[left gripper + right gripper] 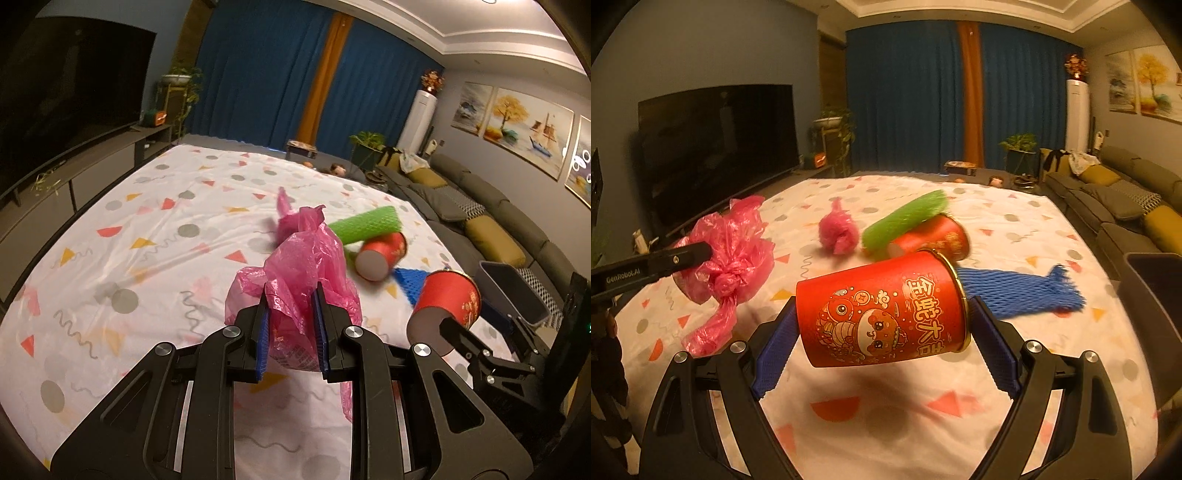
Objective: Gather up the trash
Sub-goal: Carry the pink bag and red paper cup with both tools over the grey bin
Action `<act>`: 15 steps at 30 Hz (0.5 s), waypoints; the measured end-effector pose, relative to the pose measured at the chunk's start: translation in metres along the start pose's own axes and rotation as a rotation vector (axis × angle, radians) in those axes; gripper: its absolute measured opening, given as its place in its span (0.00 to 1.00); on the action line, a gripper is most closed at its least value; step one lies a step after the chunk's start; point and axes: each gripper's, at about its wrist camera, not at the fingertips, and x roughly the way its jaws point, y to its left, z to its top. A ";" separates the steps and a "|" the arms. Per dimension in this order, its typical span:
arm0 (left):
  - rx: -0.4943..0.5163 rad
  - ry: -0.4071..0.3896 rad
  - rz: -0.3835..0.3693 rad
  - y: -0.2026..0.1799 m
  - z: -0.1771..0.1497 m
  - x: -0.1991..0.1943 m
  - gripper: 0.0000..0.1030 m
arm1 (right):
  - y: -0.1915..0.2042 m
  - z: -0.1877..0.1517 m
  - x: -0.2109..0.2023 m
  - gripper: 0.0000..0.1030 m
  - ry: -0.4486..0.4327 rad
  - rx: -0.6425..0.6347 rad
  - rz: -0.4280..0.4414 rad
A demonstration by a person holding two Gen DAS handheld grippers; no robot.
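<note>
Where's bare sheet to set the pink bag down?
Free: the patterned sheet toward the TV, left of the held pink bag, and the near strip. Crowded: right, around the pink ball, green net, lying cup and blue net.

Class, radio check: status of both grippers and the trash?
Left gripper clamps pink bag. Right gripper holds red cup sideways. Bin right, unobstructed.
</note>
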 end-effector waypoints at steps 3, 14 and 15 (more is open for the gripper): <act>0.022 0.000 -0.008 -0.012 -0.003 -0.001 0.19 | -0.007 -0.002 -0.011 0.83 -0.016 0.016 -0.018; 0.096 0.009 -0.037 -0.055 -0.009 0.000 0.19 | -0.039 -0.002 -0.038 0.83 -0.068 0.066 -0.078; 0.100 0.010 -0.040 -0.058 -0.010 0.001 0.19 | -0.042 -0.002 -0.040 0.83 -0.072 0.070 -0.082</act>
